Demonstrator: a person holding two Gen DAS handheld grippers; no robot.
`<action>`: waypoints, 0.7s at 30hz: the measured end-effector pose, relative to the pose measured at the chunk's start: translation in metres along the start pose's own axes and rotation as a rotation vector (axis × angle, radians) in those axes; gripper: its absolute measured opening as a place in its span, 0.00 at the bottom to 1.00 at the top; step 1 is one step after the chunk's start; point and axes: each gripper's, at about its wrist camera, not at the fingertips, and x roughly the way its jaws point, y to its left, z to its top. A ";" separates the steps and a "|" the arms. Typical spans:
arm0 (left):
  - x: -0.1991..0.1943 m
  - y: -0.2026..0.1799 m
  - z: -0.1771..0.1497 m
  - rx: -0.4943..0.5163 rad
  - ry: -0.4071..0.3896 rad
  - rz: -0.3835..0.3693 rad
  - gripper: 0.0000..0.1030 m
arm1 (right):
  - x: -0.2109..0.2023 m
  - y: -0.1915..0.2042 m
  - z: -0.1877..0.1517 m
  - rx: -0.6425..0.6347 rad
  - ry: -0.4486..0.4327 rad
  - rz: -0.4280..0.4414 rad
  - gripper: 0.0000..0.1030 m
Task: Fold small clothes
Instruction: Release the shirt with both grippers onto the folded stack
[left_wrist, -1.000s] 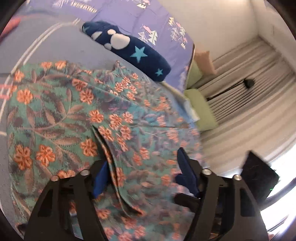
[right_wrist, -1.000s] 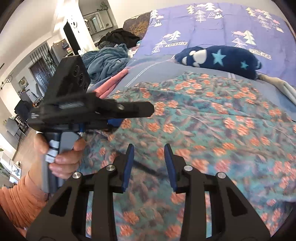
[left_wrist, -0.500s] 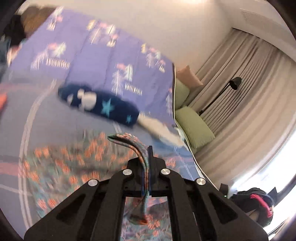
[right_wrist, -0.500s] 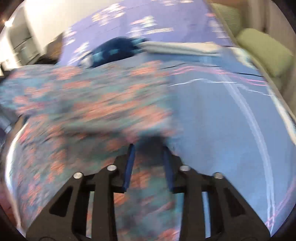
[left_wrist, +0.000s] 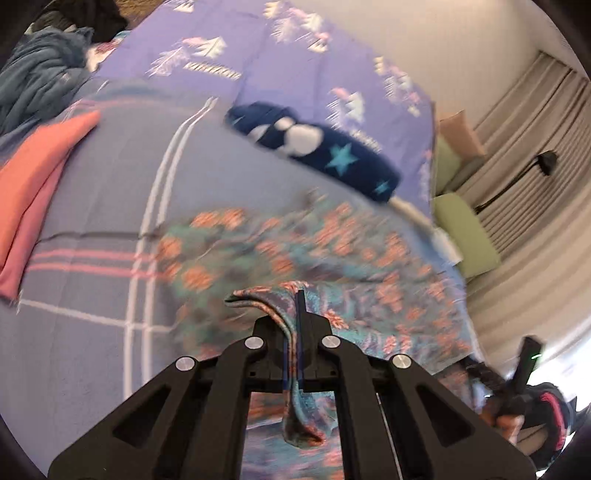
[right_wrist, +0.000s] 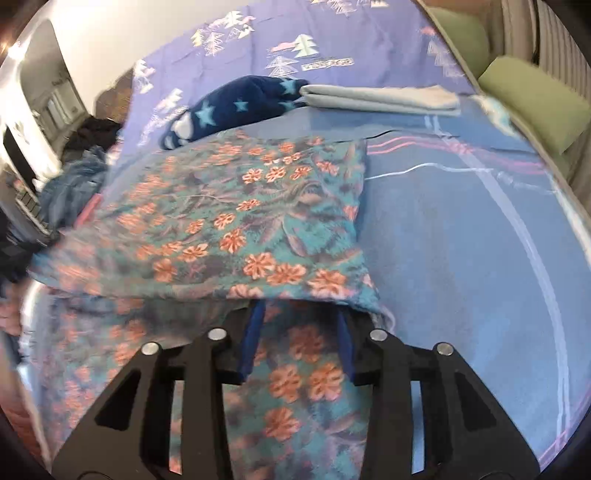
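Right now we are working over a bed whose blue-grey plaid sheet (left_wrist: 92, 206) is showing on the left, with a folded coral-pink cloth (left_wrist: 33, 184) lying at its far left edge and a heap of teal-blue fabric (left_wrist: 37, 74) behind it. Moving rightward in the left wrist view, we are pinching the floral garment (left_wrist: 295, 243) with our left gripper (left_wrist: 293, 332): its two fingers are pressed together on a fold of the teal cloth with orange flowers, which is curling up over the tips and hanging down behind them. The rest of the garment is spreading across the sheet ahead, blurred. Beyond it a navy star-patterned cloth (left_wrist: 314, 147) is lying against the purple tree-print blanket (left_wrist: 277, 55), and at the far right green cushions (left_wrist: 465, 236) are sitting before pale curtains (left_wrist: 524, 155).

In the right wrist view, the garment (right_wrist: 236, 221) is filling the left and centre, a folded upper layer draping over the tips of our right gripper (right_wrist: 297, 332). Its fingers are standing spread apart with the flowered cloth lying between and below them; we cannot tell whether they are touching it. Further right, bare sheet (right_wrist: 461, 240) is showing, and a folded pale-grey cloth (right_wrist: 380, 98) is resting just beside the navy one (right_wrist: 240, 105).
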 end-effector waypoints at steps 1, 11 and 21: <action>0.000 0.006 -0.001 -0.007 0.001 0.011 0.03 | -0.003 0.001 0.000 -0.006 0.007 0.032 0.37; -0.013 0.008 0.010 0.009 -0.032 -0.010 0.03 | -0.017 0.005 -0.014 -0.072 0.000 0.021 0.46; -0.029 0.029 -0.005 -0.022 -0.080 0.218 0.42 | -0.058 -0.004 -0.012 -0.084 -0.068 0.089 0.48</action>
